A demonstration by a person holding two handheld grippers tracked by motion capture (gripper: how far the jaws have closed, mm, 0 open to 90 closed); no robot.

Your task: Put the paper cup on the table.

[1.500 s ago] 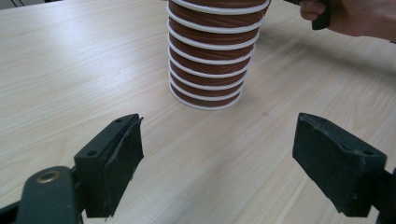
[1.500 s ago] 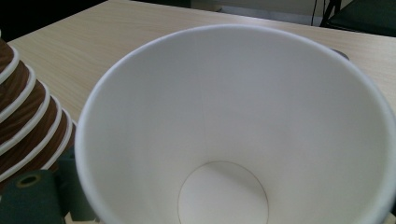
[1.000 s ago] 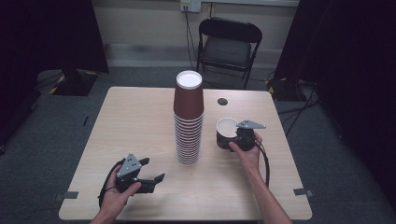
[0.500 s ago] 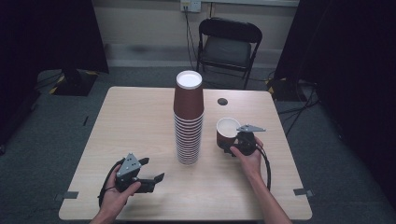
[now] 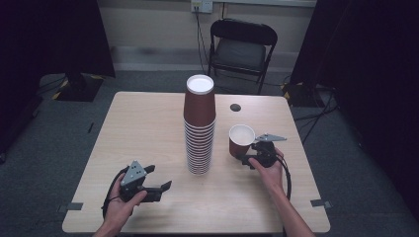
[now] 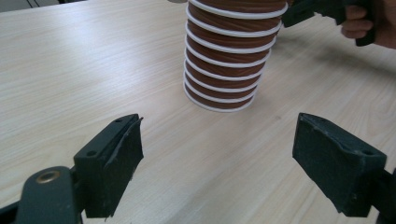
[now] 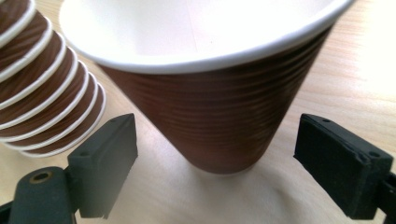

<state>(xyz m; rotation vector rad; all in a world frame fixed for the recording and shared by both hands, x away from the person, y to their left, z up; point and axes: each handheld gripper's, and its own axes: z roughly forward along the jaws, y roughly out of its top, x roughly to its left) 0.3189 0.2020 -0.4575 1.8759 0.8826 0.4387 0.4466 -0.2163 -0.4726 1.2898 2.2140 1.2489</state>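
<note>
In the lower left of the high view we hold our left gripper [image 5: 157, 187] low in our left hand [image 5: 123, 203], forearm entering from the bottom edge, its jaws spread wide and pointing toward the frame's right. Right of centre, our right hand [image 5: 267, 168] grips the right gripper [image 5: 242, 159] with the forearm running down to the bottom edge, the jaws aimed toward the frame's left. In the right gripper view [image 7: 215, 163] those jaws stand well apart at the lower corners, pressing on nothing, and the left gripper view [image 6: 217, 158] shows the same wide gape.
</note>
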